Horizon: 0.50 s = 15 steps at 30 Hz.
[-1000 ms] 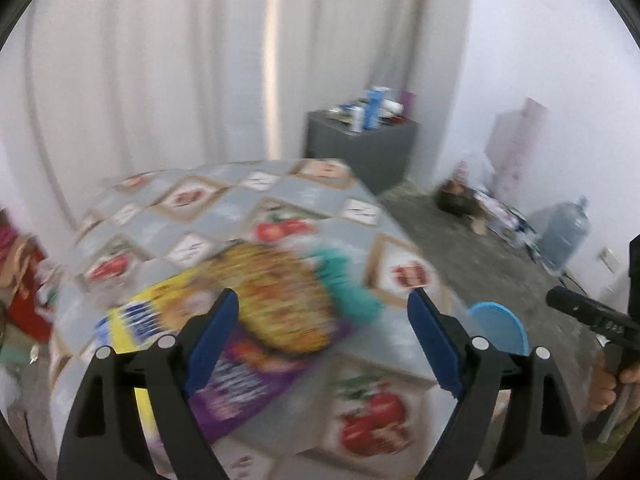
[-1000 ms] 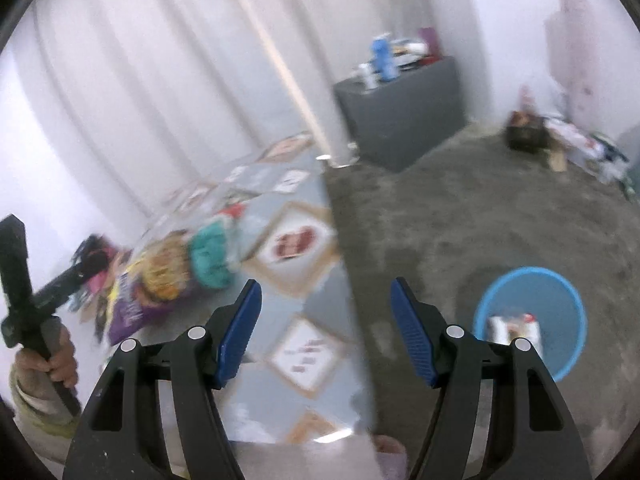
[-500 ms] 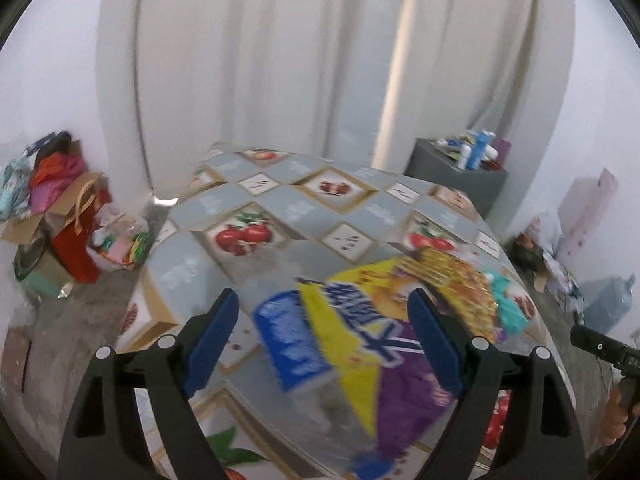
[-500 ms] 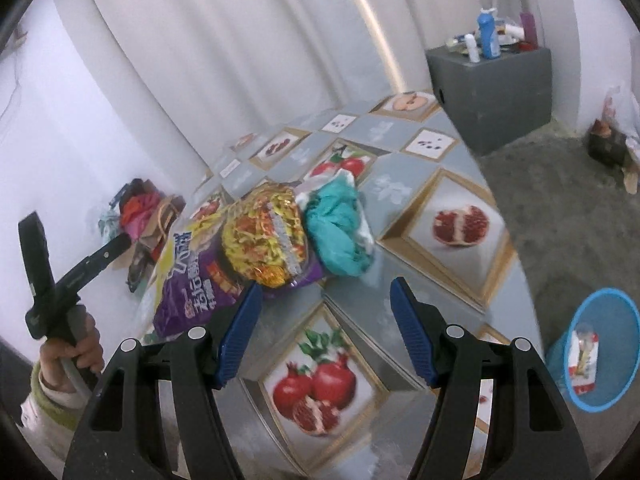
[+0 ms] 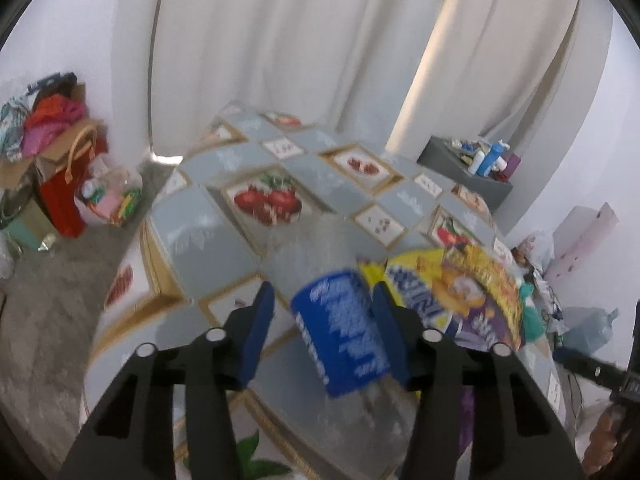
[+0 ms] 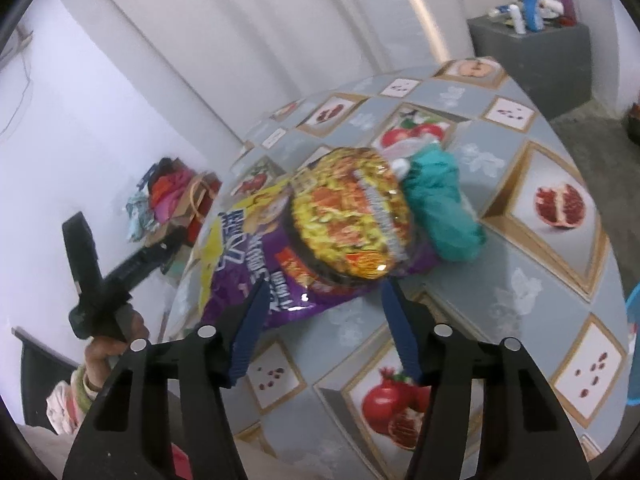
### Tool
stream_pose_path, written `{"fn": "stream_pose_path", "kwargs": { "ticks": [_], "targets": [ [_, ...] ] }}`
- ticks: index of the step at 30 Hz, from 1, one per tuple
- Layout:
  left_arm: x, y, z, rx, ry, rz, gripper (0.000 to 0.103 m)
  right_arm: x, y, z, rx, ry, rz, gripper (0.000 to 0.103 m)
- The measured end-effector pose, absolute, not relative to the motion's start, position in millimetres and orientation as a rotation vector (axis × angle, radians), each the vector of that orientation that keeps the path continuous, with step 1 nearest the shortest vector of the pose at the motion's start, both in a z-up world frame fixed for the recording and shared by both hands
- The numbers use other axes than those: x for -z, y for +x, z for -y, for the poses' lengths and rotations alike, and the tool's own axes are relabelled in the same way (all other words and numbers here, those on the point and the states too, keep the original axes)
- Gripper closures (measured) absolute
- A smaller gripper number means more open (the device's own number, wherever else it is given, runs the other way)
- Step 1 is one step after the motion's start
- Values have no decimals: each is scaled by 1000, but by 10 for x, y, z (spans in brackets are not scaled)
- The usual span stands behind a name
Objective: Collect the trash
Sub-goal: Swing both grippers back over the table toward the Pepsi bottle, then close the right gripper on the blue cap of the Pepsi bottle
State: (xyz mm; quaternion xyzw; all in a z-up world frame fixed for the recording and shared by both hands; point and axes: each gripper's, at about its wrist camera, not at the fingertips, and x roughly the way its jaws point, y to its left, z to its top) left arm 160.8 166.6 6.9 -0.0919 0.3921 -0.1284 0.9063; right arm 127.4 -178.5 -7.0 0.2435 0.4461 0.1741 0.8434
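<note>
In the left wrist view a clear plastic bottle with a blue label (image 5: 340, 332) lies on the table between the fingers of my open left gripper (image 5: 322, 320); whether the pads touch it I cannot tell. Beside it lies a purple and yellow snack bag (image 5: 464, 300). In the right wrist view my open, empty right gripper (image 6: 324, 312) hovers just in front of an instant noodle bowl (image 6: 352, 216) resting on the purple bag (image 6: 248, 272). A crumpled teal wrapper (image 6: 444, 200) lies right of the bowl.
The table (image 6: 520, 280) has a grey fruit-print cloth. A blue bin (image 6: 634, 340) shows at the right edge on the floor. Bags and clothes (image 5: 52, 160) pile by the left wall. A grey cabinet (image 6: 532, 56) with bottles stands at the back.
My left gripper swung left along the table and closed in around the blue-labelled bottle. My right gripper turned from the floor and bin toward the noodle bowl and came nearer to it.
</note>
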Motion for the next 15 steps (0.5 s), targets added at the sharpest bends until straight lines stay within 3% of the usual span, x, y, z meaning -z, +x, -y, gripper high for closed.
{"fn": "stream_pose_path", "kwargs": {
  "ticks": [6,15],
  "targets": [
    [127,1465,-1760,278,-250,-865,68,78,1331,1586,-425,538,-962,57],
    [164,1253,-1790,306,-262,-871,70,297,1141,1043,-554,518,-1061,56]
  ]
}}
